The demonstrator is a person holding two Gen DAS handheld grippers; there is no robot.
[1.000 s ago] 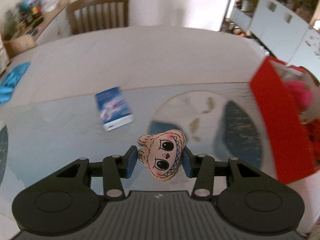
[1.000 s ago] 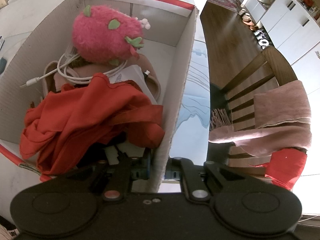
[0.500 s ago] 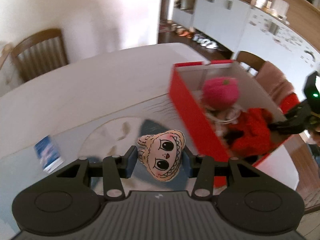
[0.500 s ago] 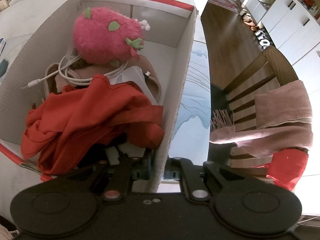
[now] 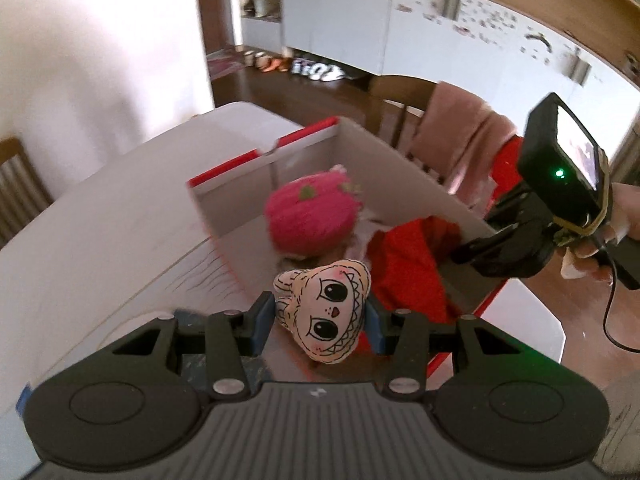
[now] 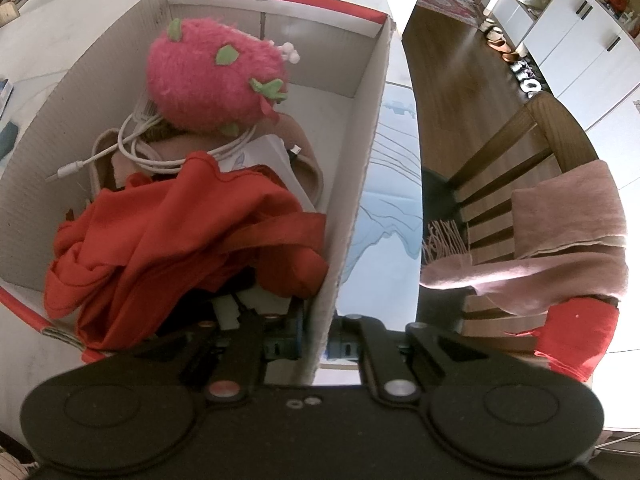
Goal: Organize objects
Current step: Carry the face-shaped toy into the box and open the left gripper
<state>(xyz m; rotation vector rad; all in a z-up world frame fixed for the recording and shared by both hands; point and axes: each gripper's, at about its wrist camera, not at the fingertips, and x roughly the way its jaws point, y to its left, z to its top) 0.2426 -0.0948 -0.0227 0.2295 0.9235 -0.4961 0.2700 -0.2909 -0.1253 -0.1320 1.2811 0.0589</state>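
Note:
My left gripper (image 5: 320, 326) is shut on a small beige doll-face plush (image 5: 326, 314) and holds it above the near edge of the red cardboard box (image 5: 224, 216). Inside the box lie a pink strawberry plush (image 5: 312, 216), red cloth (image 5: 412, 264) and a white cable (image 6: 140, 148). My right gripper (image 6: 318, 344) is shut on the box's right wall (image 6: 360, 184), one finger inside and one outside. The strawberry plush (image 6: 216, 72) and red cloth (image 6: 180, 240) also show in the right wrist view.
The box stands on a white table (image 5: 100, 216) near its right edge. A wooden chair (image 6: 504, 168) draped with a pink scarf (image 6: 560, 240) stands right of the table. White cabinets (image 5: 440, 32) and shoes on a wooden floor lie beyond.
My left gripper has swung right with the doll-face plush, from over the table near a blue book to over the box. The right gripper has kept its hold on the box wall.

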